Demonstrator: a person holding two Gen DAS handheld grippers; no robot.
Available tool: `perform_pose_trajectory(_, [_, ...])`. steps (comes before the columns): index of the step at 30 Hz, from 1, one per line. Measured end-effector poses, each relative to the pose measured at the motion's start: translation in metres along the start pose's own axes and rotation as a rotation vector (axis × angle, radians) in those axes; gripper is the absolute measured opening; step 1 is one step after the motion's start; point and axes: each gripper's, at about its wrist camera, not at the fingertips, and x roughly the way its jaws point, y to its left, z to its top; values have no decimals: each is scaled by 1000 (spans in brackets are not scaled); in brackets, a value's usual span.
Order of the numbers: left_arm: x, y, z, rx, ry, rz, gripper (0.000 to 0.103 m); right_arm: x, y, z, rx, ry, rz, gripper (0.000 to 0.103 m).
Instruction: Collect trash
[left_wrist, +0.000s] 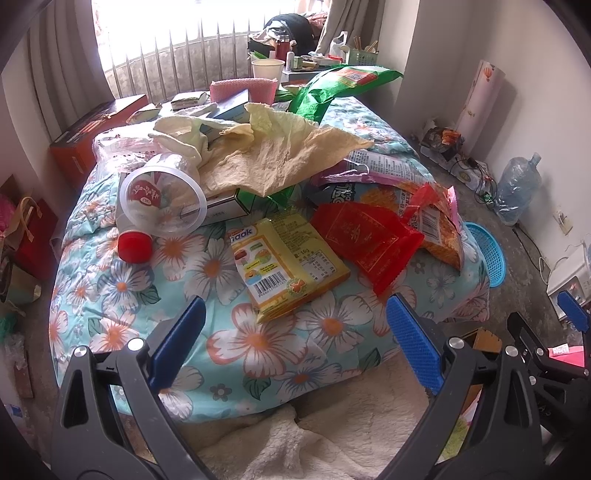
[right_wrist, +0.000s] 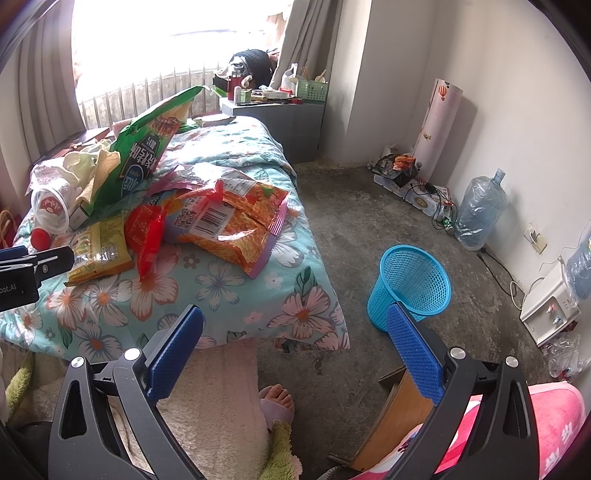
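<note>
Trash lies on a floral quilt (left_wrist: 110, 295): a yellow snack packet (left_wrist: 284, 266), a red wrapper (left_wrist: 369, 236), an orange chip bag (right_wrist: 236, 218), a green chip bag (right_wrist: 147, 147), a clear plastic cup (left_wrist: 162, 199), a red cap (left_wrist: 135, 245) and crumpled yellow paper (left_wrist: 266, 155). A blue mesh bin (right_wrist: 410, 284) stands on the floor right of the bed. My left gripper (left_wrist: 295, 332) is open and empty, just short of the yellow packet. My right gripper (right_wrist: 295, 339) is open and empty, over the bed's corner, with the bin beyond its right finger (right_wrist: 413, 347).
Boxes (left_wrist: 229, 107) and a paper cup (left_wrist: 267, 68) sit at the bed's far end. A water jug (right_wrist: 480, 210), cables and a white appliance (right_wrist: 546, 302) line the right wall. A wooden stool (right_wrist: 391, 410) and my foot (right_wrist: 277, 398) are below the right gripper.
</note>
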Motion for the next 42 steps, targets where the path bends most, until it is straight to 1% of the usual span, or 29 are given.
perform_pose_trajectory(25, [1,2,-1,1,3,2,94,-1,0,0,0,1,1,97])
perform_pose_trajectory(31, [3,4,-3,0,14,-3,94,0,1,1,3,-2,4,97])
perform_pose_trajectory(35, [5,5,-3,4,20,-21,94,-2,5,5,6,-11,8,97])
perform_pose_trajectory(39, [8,7,1,12,17,-59,94,-3,5,10,16,-32,9,97])
perform_pose_trajectory(42, [7,13,2,23,-19,-91,94,-1,6,18,25,-59,15,97])
